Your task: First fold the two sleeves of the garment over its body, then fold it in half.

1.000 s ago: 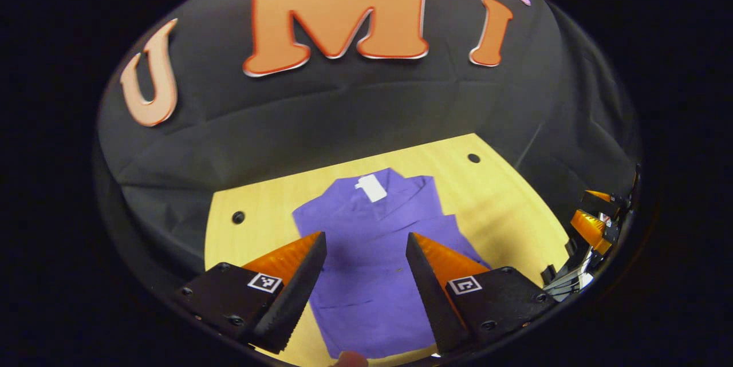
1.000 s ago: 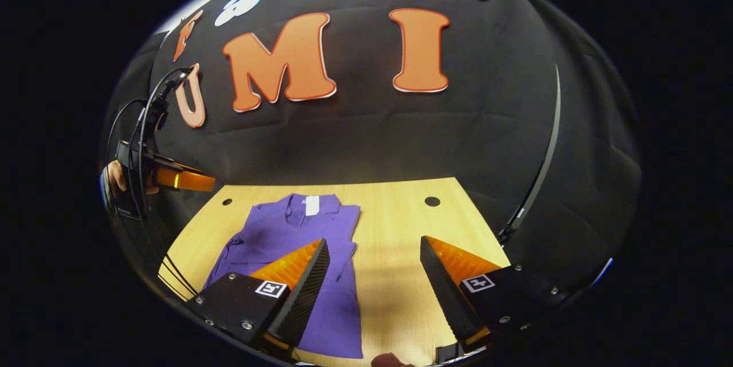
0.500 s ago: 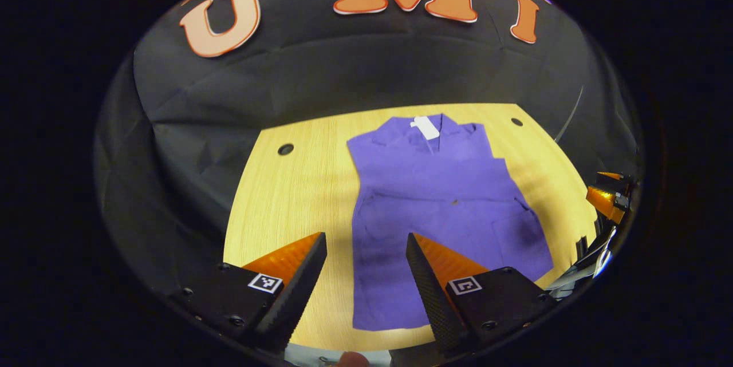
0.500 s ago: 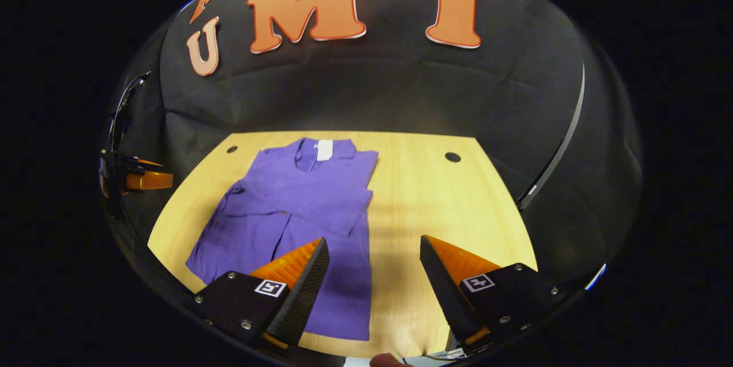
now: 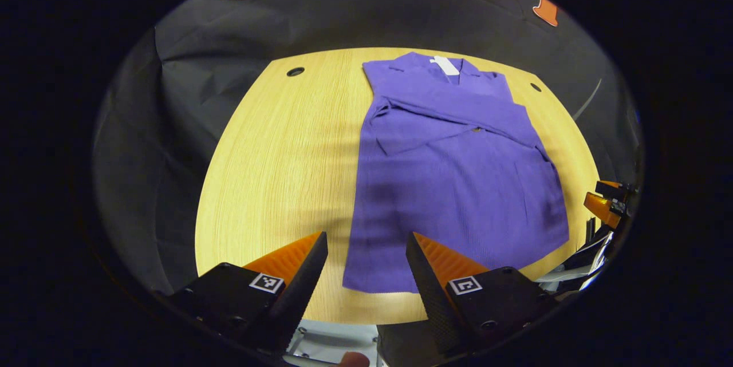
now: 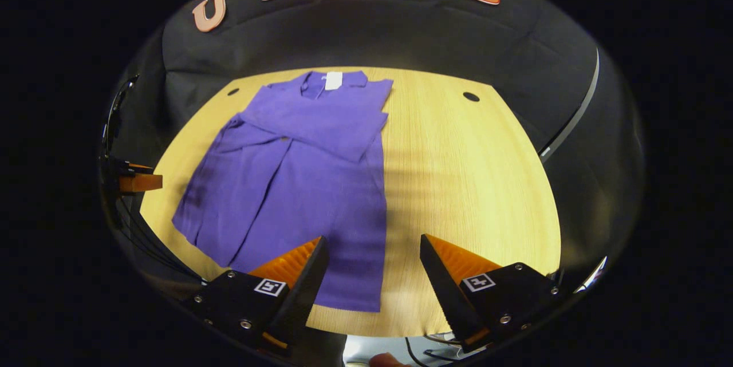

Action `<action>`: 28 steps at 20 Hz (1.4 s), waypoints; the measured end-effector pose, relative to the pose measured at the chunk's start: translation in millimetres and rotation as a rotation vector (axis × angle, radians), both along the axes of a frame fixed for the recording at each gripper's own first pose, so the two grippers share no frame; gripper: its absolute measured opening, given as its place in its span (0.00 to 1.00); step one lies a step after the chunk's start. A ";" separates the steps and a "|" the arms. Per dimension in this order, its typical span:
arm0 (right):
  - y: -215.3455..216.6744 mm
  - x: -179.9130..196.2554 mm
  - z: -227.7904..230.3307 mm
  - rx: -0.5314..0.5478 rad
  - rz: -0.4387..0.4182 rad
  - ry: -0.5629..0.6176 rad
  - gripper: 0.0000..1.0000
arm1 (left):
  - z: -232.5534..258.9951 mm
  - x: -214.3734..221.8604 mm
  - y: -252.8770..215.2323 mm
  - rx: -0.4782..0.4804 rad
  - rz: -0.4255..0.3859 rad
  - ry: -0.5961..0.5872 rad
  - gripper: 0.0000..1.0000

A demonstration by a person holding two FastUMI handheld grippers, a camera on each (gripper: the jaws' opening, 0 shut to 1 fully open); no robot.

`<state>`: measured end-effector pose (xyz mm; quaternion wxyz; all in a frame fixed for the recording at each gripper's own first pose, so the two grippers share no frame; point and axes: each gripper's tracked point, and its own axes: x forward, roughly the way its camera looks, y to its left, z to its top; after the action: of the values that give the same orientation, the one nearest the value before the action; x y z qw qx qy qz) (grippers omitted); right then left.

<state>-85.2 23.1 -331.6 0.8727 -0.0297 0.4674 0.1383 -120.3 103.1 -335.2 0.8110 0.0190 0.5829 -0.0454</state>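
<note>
A purple garment (image 5: 452,178) lies flat on the wooden table (image 5: 280,161), collar with a white tag at the far end, both sleeves folded across its chest. In the right gripper view the same garment (image 6: 298,178) lies left of centre. My left gripper (image 5: 366,247) hangs open above the near left corner of the hem. My right gripper (image 6: 375,249) is open above the near right corner of the hem. Neither holds anything. The right gripper (image 5: 607,204) shows at the right rim of the left gripper view, and the left gripper (image 6: 134,181) at the left rim of the right gripper view.
The table (image 6: 475,184) has small round holes (image 5: 295,71) (image 6: 471,96) near its far corners. Black cloth walls the booth behind and beside it. Bare wood stretches on either side of the garment. Cables hang by the near edge.
Both grippers have pulled back toward the near edge and tilted down, so the whole garment and hem now show. Both stay open.
</note>
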 end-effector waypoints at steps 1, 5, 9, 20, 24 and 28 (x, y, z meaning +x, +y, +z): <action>2.2 -5.6 -8.1 0.001 0.000 0.027 0.96 | -6.1 -3.5 1.7 0.001 0.002 0.013 0.89; -1.0 -30.2 -41.0 -0.032 -0.003 0.146 0.96 | -30.9 -22.9 4.8 0.023 -0.019 0.078 0.89; -7.1 -54.5 -64.4 -0.042 -0.037 0.258 0.96 | -60.6 -46.3 9.6 0.039 -0.019 0.166 0.87; 7.0 -77.9 -81.9 -0.066 -0.007 0.416 0.89 | -93.5 -60.7 6.1 -0.012 0.023 0.292 0.86; 16.5 -72.7 -81.0 -0.055 0.002 0.439 0.53 | -94.7 -56.7 1.7 -0.028 -0.003 0.343 0.82; 25.0 -69.5 -80.2 0.010 -0.067 0.471 0.24 | -97.8 -48.4 -17.4 -0.052 -0.008 0.393 0.24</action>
<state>-154.7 48.1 -411.7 0.7438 0.0231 0.6581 0.1148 -168.6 85.7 -433.0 0.6816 -0.0088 0.7287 -0.0663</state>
